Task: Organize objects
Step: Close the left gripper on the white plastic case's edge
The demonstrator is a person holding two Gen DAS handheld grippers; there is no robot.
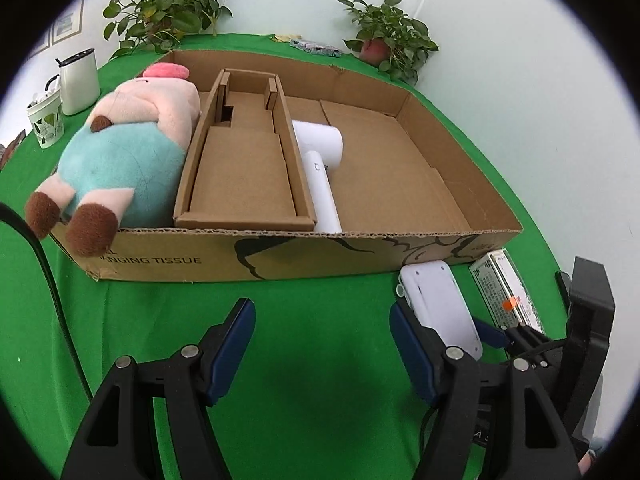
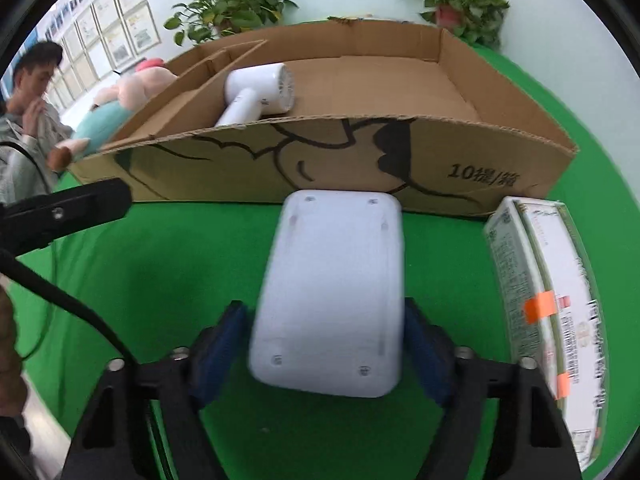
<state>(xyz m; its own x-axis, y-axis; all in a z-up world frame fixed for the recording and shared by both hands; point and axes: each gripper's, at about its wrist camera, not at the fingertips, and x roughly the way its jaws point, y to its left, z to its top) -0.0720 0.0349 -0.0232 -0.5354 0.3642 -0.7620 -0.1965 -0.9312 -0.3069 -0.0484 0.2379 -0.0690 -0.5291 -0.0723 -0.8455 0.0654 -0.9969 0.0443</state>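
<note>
A white flat device (image 2: 332,288) lies on the green cloth in front of the cardboard box (image 2: 360,160). My right gripper (image 2: 324,320) is shut on it, with a blue pad against each long side. In the left wrist view the same white device (image 1: 436,304) sits at the lower right. My left gripper (image 1: 322,320) hangs open over bare green cloth, holding nothing. The cardboard box (image 1: 460,152) holds a plush pig (image 1: 120,152) at its left end, a cardboard insert (image 1: 240,176) and a white hair dryer (image 1: 320,160). Its right half is bare.
A printed carton with orange tape (image 2: 540,292) lies right of the white device. Two potted plants (image 1: 168,12) (image 1: 388,36) stand behind the box. A white canister (image 1: 80,80) and a patterned cup (image 1: 46,120) stand at the far left. A person (image 2: 28,112) stands at the left; a black cable (image 1: 52,288) hangs there.
</note>
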